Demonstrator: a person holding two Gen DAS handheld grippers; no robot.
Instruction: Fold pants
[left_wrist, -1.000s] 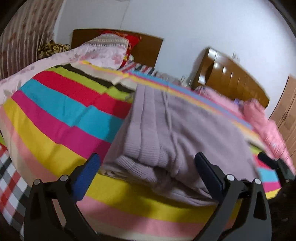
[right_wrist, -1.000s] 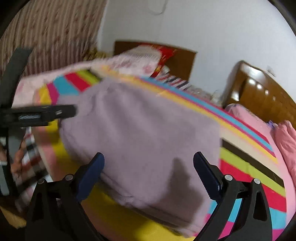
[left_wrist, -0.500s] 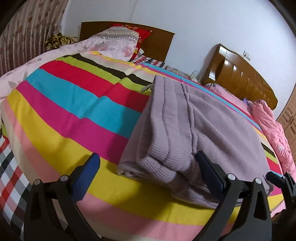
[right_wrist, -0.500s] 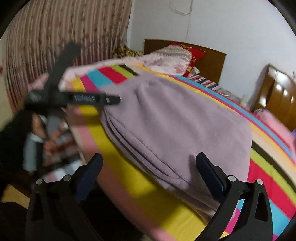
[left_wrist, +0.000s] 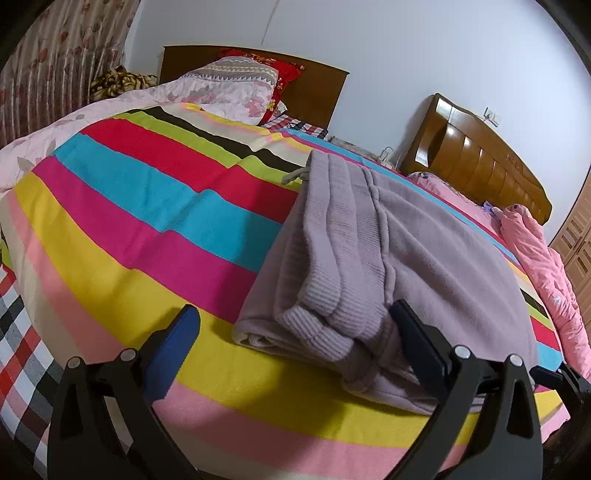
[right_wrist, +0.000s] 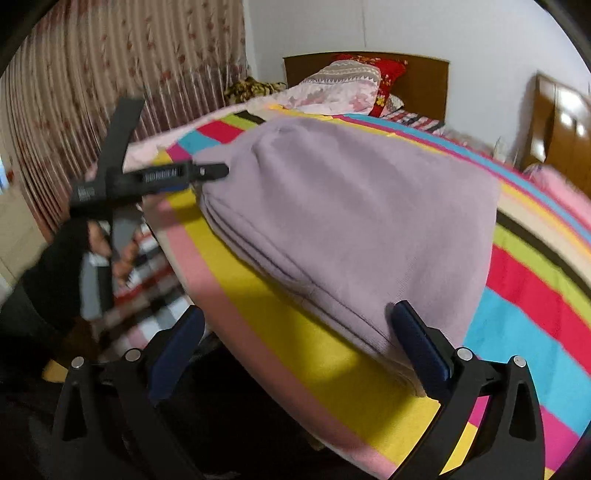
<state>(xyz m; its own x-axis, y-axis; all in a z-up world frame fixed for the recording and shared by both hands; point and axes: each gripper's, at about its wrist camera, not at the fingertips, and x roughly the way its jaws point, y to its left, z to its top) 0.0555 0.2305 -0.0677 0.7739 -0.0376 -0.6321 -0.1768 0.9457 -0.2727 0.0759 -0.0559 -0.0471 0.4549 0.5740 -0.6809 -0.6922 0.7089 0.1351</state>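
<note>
- So, fingers first: the left gripper (left_wrist: 295, 343) has its fingers spread wide with nothing between them, hanging just in front of the near end of the pants (left_wrist: 388, 258). Its right finger (left_wrist: 417, 343) sits right against the ribbed cuff (left_wrist: 317, 332), though I can't tell if it's actually touching.
- Same deal on the right gripper (right_wrist: 299, 343): fingers wide apart, holding nothing, parked by the near corner of the bundle on that side.
- In the right wrist view you can also spot the left gripper off to the side, its tip by the far corner of the fabric.
- The pants are a lilac knit, already stacked in several layers, lying on the striped bedspread (left_wrist: 147, 206) close to the bed's near edge.
- Handling-wise I'd guess soft, light and floppy, zero stiffness. It'll sag and the layers will slide apart if you only pinch the top one.
- Best bite is probably the thick ribbed cuff end or the folded edge, taking all layers at once.
- That drawstring (left_wrist: 295, 175) poking out the far end could snag, so watch it.
</note>
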